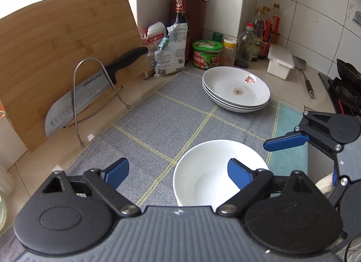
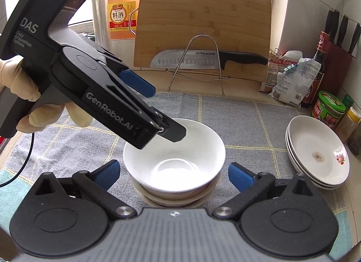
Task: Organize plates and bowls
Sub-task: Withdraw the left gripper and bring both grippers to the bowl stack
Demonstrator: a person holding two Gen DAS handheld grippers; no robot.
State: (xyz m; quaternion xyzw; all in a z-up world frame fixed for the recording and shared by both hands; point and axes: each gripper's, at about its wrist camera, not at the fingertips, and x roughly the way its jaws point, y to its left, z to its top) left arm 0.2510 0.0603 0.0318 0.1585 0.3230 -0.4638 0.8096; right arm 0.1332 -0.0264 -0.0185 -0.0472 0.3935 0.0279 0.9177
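A white bowl (image 2: 173, 149) sits on top of a stack of bowls on the grey checked cloth (image 2: 243, 122); it is also in the left wrist view as the bowl (image 1: 209, 171). My right gripper (image 2: 173, 175) is open, one finger on each side of the stack and apart from it. My left gripper (image 1: 178, 171) is open and straddles the bowl's rim without pressing on it: one finger hangs over the inside, the other outside. In the right wrist view the left gripper (image 2: 161, 110) comes in from the upper left, held by a gloved hand (image 2: 27, 95). A stack of three white plates (image 1: 237, 91) lies at the cloth's far right corner.
A bamboo cutting board (image 2: 203, 22) leans on the wall with a cleaver (image 2: 187, 59) in a wire rack. Bags, sauce bottles, a green jar (image 1: 207, 54), a knife block (image 1: 196, 13), a white box (image 1: 279, 61) and a spatula (image 1: 304, 74) line the back. A stove (image 1: 345, 90) stands at the right.
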